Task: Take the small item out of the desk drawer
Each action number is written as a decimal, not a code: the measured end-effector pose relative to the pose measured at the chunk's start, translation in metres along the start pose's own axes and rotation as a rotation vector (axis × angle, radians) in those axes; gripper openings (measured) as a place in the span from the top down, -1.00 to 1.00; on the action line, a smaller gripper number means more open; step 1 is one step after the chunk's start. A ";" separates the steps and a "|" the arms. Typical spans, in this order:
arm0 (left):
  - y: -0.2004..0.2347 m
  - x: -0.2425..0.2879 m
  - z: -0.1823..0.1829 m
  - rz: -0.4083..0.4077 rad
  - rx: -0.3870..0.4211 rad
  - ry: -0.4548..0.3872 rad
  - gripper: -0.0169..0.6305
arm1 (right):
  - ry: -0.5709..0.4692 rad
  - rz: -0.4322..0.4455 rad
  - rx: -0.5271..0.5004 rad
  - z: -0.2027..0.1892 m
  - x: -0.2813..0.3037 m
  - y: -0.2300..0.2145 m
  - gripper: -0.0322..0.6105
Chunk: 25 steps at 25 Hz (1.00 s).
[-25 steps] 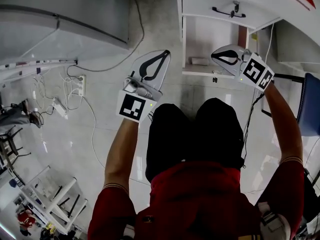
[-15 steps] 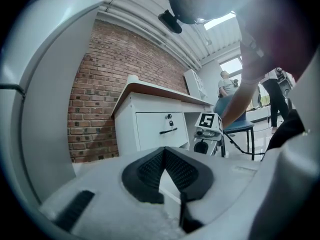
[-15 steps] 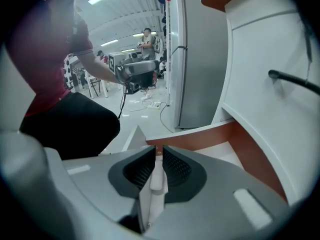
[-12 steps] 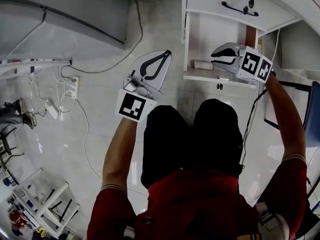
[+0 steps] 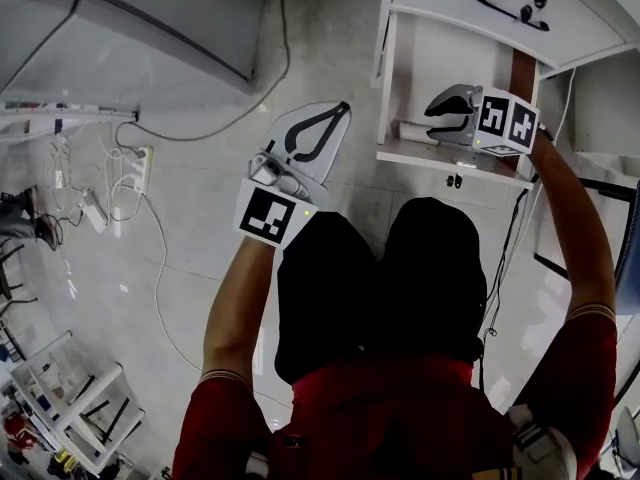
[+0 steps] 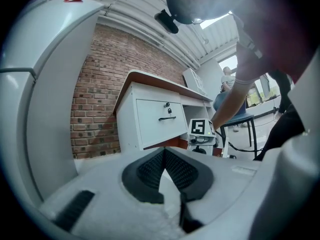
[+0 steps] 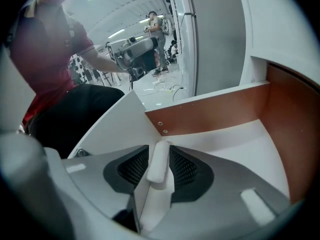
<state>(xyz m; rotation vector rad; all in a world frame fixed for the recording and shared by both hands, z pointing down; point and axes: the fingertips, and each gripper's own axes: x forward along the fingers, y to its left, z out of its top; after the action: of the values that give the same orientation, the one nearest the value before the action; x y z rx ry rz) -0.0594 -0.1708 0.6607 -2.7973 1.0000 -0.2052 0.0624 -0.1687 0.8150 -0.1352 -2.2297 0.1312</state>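
The small item is a short white stick lying in the open lower desk drawer. My right gripper tilts down into that drawer. In the right gripper view the item lies lengthwise between the pads of the right gripper. The jaws have just been opening and stand on either side of it without pressing. My left gripper hangs over the floor left of the desk, pointing level, its tips together and nothing in it. In its own view the left gripper shows its pads meeting.
The drawer has white floor and red-brown inner walls. Above it sits a closed drawer with a black handle. My knees in black trousers are just in front. Cables and a power strip lie on the floor at left, by a grey cabinet.
Both grippers have sunk. The right one has tipped down into the open drawer and its jaws have parted around the white item. The left one stays shut.
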 end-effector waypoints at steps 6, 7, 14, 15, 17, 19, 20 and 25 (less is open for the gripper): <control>0.002 -0.004 -0.016 0.022 -0.001 -0.019 0.94 | 0.066 0.079 0.009 -0.018 0.023 0.001 0.42; 0.001 -0.004 -0.020 0.022 0.003 -0.014 0.94 | 0.076 0.092 0.011 -0.020 0.026 0.001 0.41; 0.001 -0.007 -0.035 0.024 0.030 -0.017 0.94 | 0.141 0.137 0.012 -0.032 0.045 0.003 0.35; 0.001 -0.007 -0.036 0.026 0.028 -0.020 0.94 | 0.148 0.136 0.012 -0.033 0.047 0.003 0.36; 0.001 -0.006 -0.038 0.025 0.027 -0.022 0.94 | 0.162 0.131 0.011 -0.036 0.049 0.001 0.36; 0.001 -0.006 -0.040 0.021 0.026 -0.021 0.94 | 0.176 0.125 0.008 -0.037 0.051 0.001 0.37; 0.001 -0.006 -0.040 0.018 0.026 -0.021 0.94 | 0.182 0.123 0.009 -0.038 0.052 0.000 0.38; 0.001 -0.005 -0.044 0.005 0.030 -0.020 0.94 | 0.195 0.125 0.028 -0.040 0.053 0.001 0.42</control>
<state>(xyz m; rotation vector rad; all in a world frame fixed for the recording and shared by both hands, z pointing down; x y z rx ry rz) -0.0716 -0.1731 0.7032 -2.7648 0.9910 -0.1900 0.0611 -0.1584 0.8809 -0.2615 -2.0237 0.2079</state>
